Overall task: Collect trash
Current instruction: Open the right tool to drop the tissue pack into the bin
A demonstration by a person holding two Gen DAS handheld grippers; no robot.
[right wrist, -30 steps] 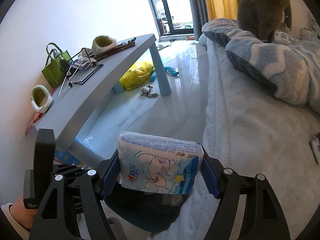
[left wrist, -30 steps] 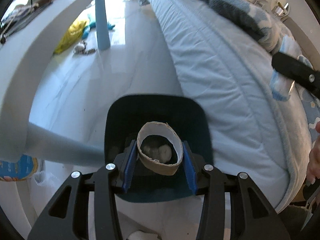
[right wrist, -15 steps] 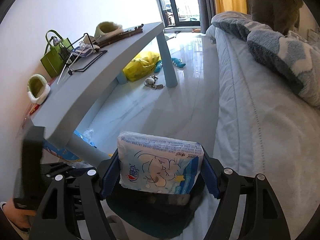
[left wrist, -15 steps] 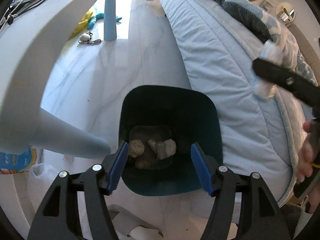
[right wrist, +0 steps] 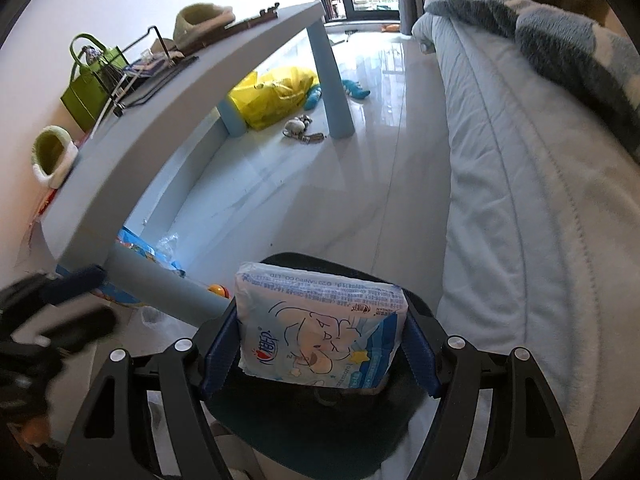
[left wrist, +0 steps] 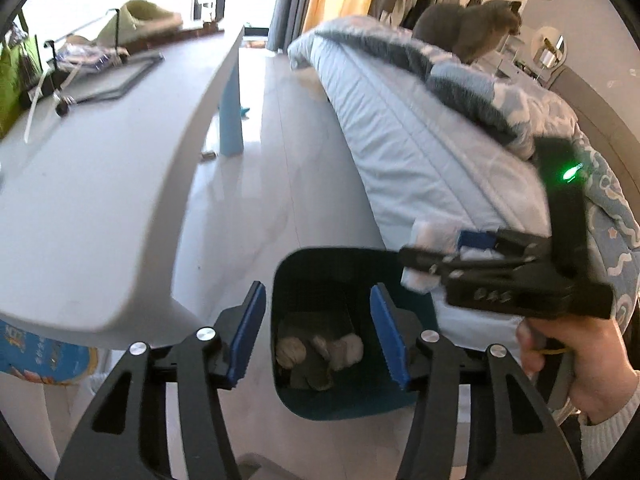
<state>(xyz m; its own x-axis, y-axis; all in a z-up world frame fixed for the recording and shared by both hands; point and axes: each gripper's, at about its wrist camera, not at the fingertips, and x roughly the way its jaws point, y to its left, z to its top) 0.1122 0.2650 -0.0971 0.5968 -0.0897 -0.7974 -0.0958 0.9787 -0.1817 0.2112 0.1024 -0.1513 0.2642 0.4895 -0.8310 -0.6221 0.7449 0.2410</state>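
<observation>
A dark teal trash bin stands on the floor between the grey table and the bed; crumpled paper wads lie in its bottom. My left gripper is open and empty above the bin. My right gripper is shut on a white and blue tissue pack and holds it over the bin. The right gripper with the pack also shows in the left wrist view, at the bin's right rim.
A grey table with blue legs is at the left, carrying a green bag and slippers. The bed runs along the right, a grey cat on it. A yellow bag and toys lie under the table.
My left gripper opened and let the cardboard roll drop, then tilted up. My right gripper moved the tissue pack in over the bin.
</observation>
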